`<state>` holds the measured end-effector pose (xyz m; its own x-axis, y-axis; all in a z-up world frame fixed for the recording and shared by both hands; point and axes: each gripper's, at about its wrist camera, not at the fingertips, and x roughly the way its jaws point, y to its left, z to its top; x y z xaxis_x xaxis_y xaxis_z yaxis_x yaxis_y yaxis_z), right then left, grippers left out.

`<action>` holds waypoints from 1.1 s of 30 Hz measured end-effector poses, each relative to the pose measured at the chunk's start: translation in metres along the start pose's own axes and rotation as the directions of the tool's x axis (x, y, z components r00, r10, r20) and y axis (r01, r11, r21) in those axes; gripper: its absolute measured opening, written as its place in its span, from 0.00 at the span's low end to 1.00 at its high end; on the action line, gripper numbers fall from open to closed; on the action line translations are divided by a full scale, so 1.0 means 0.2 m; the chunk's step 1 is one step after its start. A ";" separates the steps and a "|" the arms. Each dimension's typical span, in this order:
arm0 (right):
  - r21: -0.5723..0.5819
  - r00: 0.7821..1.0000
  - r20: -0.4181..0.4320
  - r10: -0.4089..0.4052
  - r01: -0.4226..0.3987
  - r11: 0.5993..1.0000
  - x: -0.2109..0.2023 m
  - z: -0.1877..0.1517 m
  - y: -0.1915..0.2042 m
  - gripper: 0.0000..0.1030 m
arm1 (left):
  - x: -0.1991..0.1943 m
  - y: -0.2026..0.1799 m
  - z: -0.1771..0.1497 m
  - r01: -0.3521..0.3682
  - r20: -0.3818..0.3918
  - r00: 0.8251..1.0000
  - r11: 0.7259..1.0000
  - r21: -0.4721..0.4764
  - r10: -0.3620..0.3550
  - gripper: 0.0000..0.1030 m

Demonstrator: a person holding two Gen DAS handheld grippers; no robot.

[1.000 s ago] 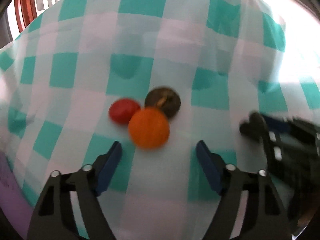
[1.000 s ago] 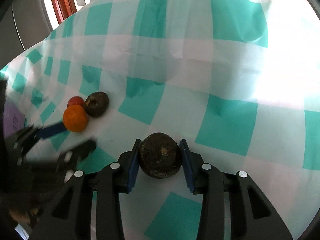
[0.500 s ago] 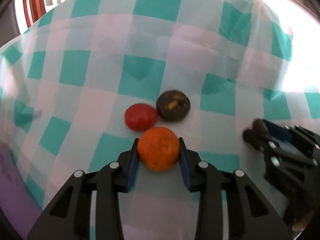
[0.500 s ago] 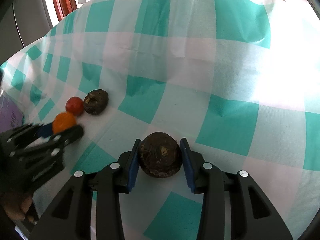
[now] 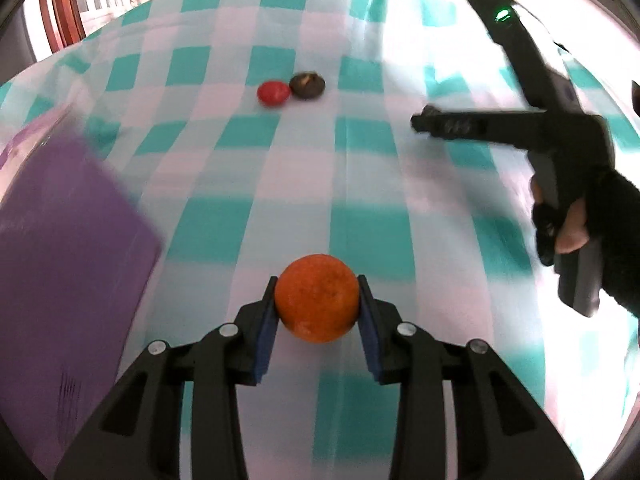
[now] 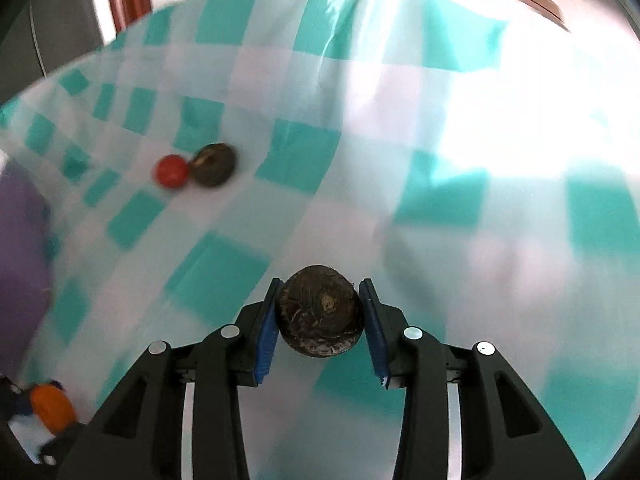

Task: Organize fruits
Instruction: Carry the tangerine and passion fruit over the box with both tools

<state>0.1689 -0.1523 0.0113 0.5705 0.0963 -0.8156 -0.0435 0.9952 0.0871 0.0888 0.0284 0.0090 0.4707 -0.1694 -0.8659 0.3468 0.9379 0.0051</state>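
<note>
While the left gripper point(image 5: 318, 311) clamps an orange point(image 5: 317, 298) between its pads, the right gripper point(image 6: 321, 318) clamps a dark brown fruit point(image 6: 321, 316).

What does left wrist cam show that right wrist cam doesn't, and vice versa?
Left wrist only: the right gripper seen from the side, and the gloved hand holding it. Right wrist only: the dark brown fruit clamped in that gripper. Both: the orange clamped in the left gripper, the red fruit beside a second dark fruit, the purple box, the checked cloth.
</note>
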 end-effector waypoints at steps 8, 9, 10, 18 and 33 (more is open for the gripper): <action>0.046 0.995 -0.095 0.007 -0.003 0.999 -0.41 -0.50 0.18 0.37 | -0.41 0.08 -0.41 0.023 -0.036 0.999 0.996 0.088 -0.020 0.36; 0.038 0.994 -0.107 0.012 -0.008 0.999 -0.45 -0.55 0.21 0.37 | -0.44 0.08 -0.43 0.029 -0.034 0.999 0.994 0.105 -0.025 0.36; 0.041 0.993 -0.114 0.018 -0.013 0.999 -0.49 -0.60 0.24 0.37 | -0.47 0.08 -0.45 0.036 -0.030 0.999 0.992 0.124 -0.033 0.36; 0.135 0.991 -0.132 0.009 0.009 0.991 -0.75 -0.84 0.33 0.37 | -0.75 0.01 -0.54 0.088 0.048 0.993 0.959 0.270 -0.104 0.36; 0.112 1.000 -0.027 -0.007 0.010 0.994 -1.17 -0.85 0.49 0.38 | -1.17 0.13 -0.55 0.059 0.254 0.957 0.950 0.306 -0.141 0.36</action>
<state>-0.1088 -0.0740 0.1140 0.5484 0.0897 -0.8314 0.0542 0.9883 0.1424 -0.1021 0.1252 0.1564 0.6076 -0.3711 -0.7022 0.6054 0.7887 0.1070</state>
